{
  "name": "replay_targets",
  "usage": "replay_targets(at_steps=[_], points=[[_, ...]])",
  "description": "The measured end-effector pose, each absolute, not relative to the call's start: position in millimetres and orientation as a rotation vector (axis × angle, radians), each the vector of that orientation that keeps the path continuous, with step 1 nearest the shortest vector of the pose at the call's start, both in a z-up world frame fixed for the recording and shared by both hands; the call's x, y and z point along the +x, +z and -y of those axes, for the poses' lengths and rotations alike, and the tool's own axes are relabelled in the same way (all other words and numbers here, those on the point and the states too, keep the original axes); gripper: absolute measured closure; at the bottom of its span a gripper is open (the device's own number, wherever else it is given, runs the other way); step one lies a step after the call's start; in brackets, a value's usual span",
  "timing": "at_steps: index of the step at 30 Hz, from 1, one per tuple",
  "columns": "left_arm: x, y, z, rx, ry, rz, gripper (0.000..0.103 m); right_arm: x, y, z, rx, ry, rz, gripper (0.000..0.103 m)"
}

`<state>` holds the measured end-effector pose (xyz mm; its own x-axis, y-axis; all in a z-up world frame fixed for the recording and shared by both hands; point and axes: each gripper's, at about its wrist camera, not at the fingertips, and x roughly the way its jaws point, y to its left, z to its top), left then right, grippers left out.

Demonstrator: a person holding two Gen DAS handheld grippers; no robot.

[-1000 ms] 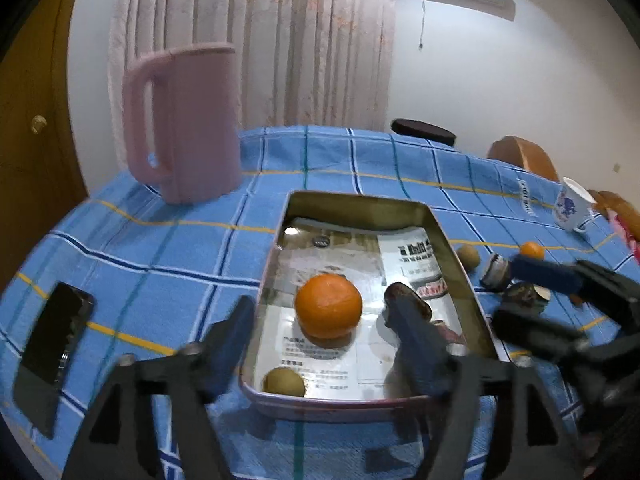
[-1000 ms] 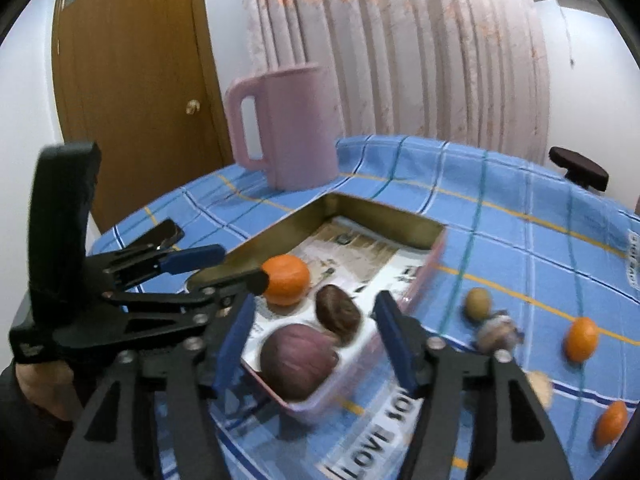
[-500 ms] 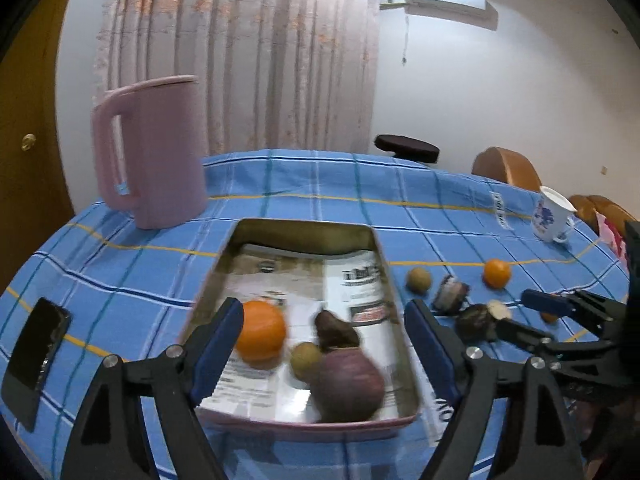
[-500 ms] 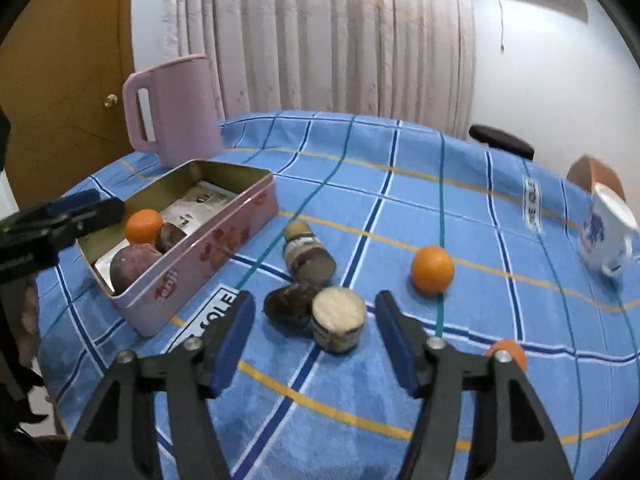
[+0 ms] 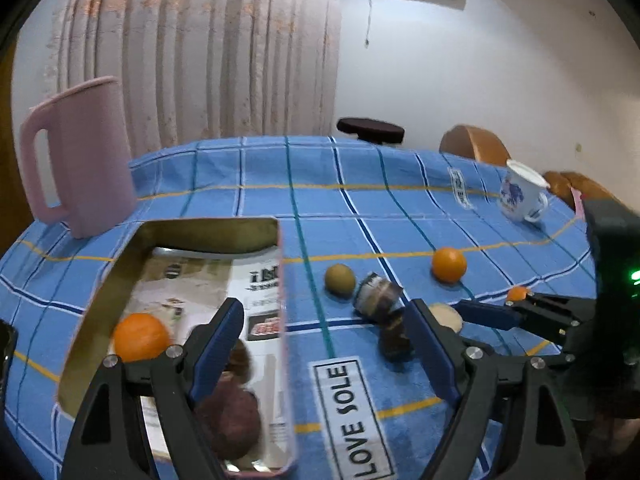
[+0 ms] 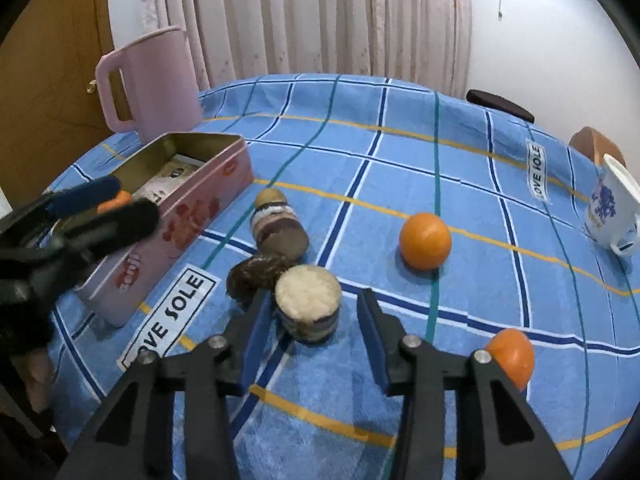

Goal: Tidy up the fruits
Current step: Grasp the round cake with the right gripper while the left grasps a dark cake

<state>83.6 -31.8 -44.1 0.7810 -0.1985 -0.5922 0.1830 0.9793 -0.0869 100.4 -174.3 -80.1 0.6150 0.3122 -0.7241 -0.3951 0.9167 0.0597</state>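
The right gripper (image 6: 314, 326) is pointing down at the bench (image 6: 400, 152), its jaws partly open and just now closing, with the cut purple-skinned piece (image 6: 308, 300) standing between them at 12 o'clock; the left pad looks close against the piece's side while the right pad is standing clear of it, so nothing is gripped. Just beyond, at 11 o'clock, a dark brown fruit (image 6: 256, 272) is lying against the piece, with a striped cut piece (image 6: 278, 230) and a small kiwi (image 6: 271, 197) farther along the same line. One orange (image 6: 425, 240) is sitting at 1 o'clock, and a smaller one (image 6: 512, 356) at 3 o'clock beside the right finger.

The left gripper (image 5: 326, 344) is hovering tilted downward with jaws wide open and empty, straddling the right wall of the pink tin (image 5: 282, 280). Inside the tin, at 9 to 10 o'clock from the jaws, an orange (image 5: 140, 336) is resting on the printed paper, and a large purple fruit (image 5: 230, 420) is lying at 7 o'clock, blurred. A pink pitcher (image 5: 80, 160) is standing at 10 o'clock beyond the tin; a white mug (image 5: 520, 196) is sitting far off at 2 o'clock.
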Motion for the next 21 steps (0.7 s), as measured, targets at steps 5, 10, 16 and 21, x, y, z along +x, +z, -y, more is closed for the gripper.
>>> replay_targets(at_steps=[5,10,16,21], points=[[99,-59,17,-0.008,-0.108,-0.697,0.019,100,-80,173,-0.114,0.414,-0.814,0.067],[106,-60,-10,-0.026,-0.041,-0.71,0.02,97,-76,183,-0.096,0.353,-0.786,0.067],[92,-48,-15,-0.097,-0.1,-0.664,0.02,91,-71,192,-0.077,0.312,-0.748,0.067],[81,-38,24,-0.028,-0.162,-0.624,0.02,83,-66,201,-0.073,0.267,-0.72,0.067]])
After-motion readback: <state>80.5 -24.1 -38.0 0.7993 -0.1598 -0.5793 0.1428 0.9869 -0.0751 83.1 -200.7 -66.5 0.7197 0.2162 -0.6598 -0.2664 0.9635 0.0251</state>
